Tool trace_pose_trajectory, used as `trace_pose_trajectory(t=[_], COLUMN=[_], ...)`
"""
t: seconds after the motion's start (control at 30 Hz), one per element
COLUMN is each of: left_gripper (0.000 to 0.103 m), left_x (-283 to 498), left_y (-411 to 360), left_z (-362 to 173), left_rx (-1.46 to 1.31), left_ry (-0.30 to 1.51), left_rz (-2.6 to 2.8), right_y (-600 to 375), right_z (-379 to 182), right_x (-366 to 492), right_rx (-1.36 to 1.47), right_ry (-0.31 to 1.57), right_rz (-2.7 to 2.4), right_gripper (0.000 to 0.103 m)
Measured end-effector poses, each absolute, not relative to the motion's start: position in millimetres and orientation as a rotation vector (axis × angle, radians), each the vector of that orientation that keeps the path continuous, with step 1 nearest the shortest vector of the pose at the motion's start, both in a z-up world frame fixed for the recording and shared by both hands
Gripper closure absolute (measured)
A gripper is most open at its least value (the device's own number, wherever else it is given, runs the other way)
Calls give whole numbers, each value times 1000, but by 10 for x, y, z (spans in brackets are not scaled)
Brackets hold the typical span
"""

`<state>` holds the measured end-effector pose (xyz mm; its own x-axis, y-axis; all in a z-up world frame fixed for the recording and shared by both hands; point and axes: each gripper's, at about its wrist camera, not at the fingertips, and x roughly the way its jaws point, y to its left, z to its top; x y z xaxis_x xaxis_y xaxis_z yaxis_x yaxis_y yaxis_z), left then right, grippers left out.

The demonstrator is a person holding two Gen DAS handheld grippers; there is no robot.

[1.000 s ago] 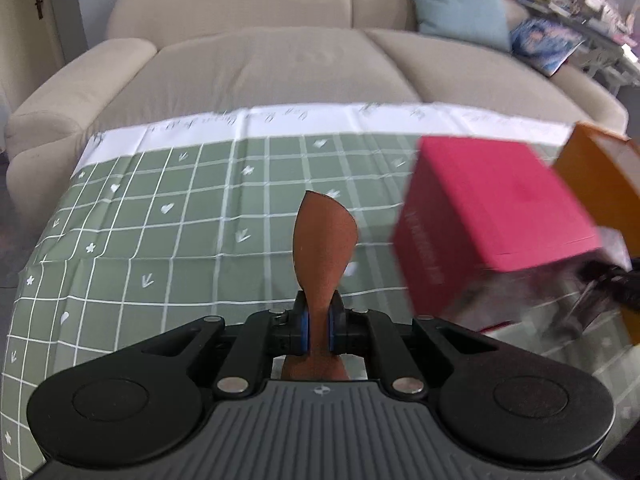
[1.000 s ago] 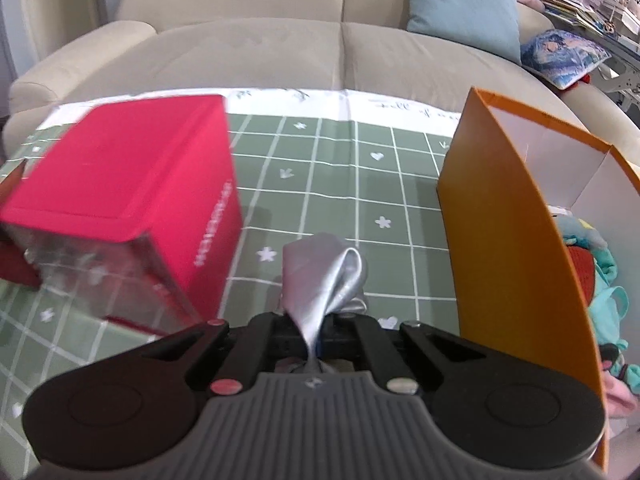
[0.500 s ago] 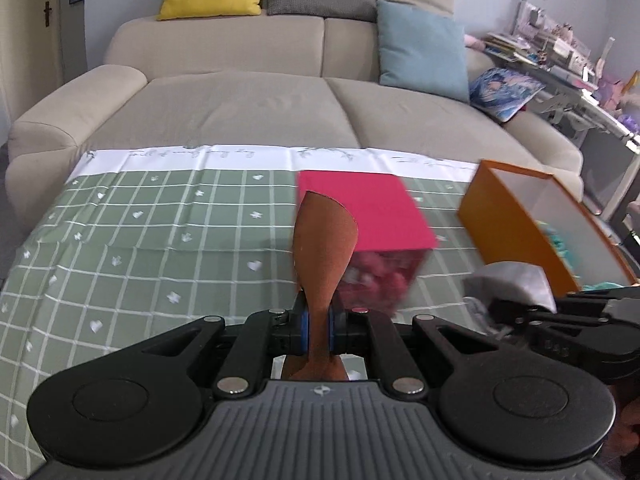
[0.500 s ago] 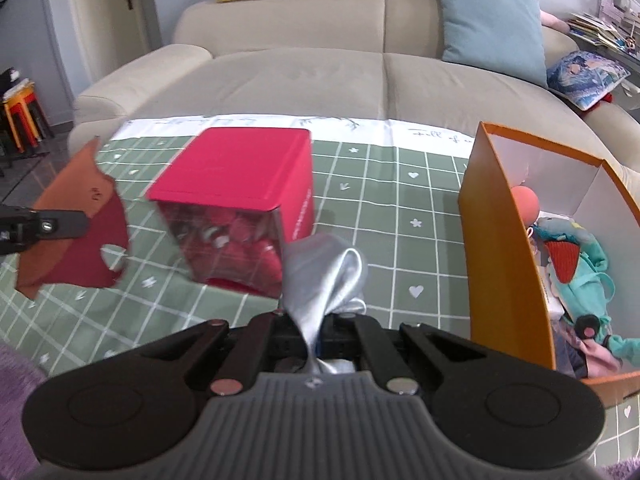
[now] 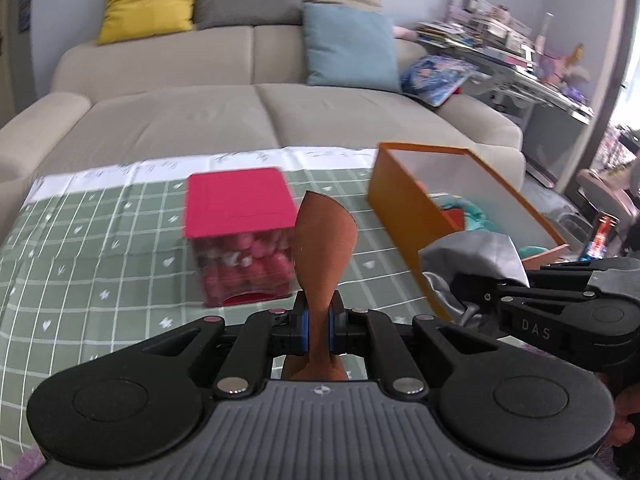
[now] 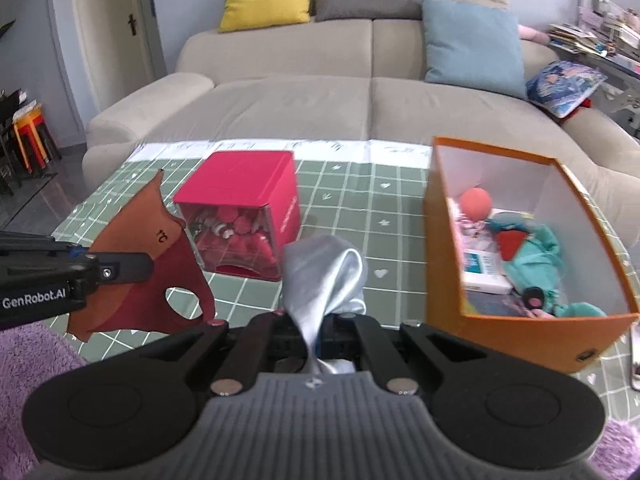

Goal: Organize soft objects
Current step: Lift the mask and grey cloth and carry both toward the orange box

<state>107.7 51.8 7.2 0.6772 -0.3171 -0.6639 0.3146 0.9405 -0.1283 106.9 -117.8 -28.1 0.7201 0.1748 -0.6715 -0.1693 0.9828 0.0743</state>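
Even, soft daylight in both views, no hard shadows. Strongest light is far right of the left gripper, where a window edge blows out to white. Heavy fisheye bend: black vignette in the corners, and the green grid-pattern tablecloth (image 5: 100, 264) has curved lines. Motion blur smears the red lidded box with clear sides (image 5: 240, 236) ahead of the left gripper; it's sharper in the right view. The open orange cardboard box (image 6: 448, 264) has a blurred interior. Gripper bodies up close are crisp.
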Motion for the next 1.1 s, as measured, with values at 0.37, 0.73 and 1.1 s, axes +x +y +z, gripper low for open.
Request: trace_pose_trajectory(t=[0.37, 0.73, 1.1], left_gripper=[94, 94, 94], left_x=[1114, 1437, 2084], left_y=[-159, -759, -1431], left_z=[337, 464, 496], left_rx=[57, 112, 166], left_ry=[674, 630, 636], left_rz=[-465, -577, -686], right_y=[-1755, -2321, -3031], right_z=[-60, 15, 5], right_x=[853, 963, 1451], right_rx=[68, 100, 111], right_ry=[651, 585, 591], right_rz=[106, -9, -34], right_gripper=[103, 103, 103])
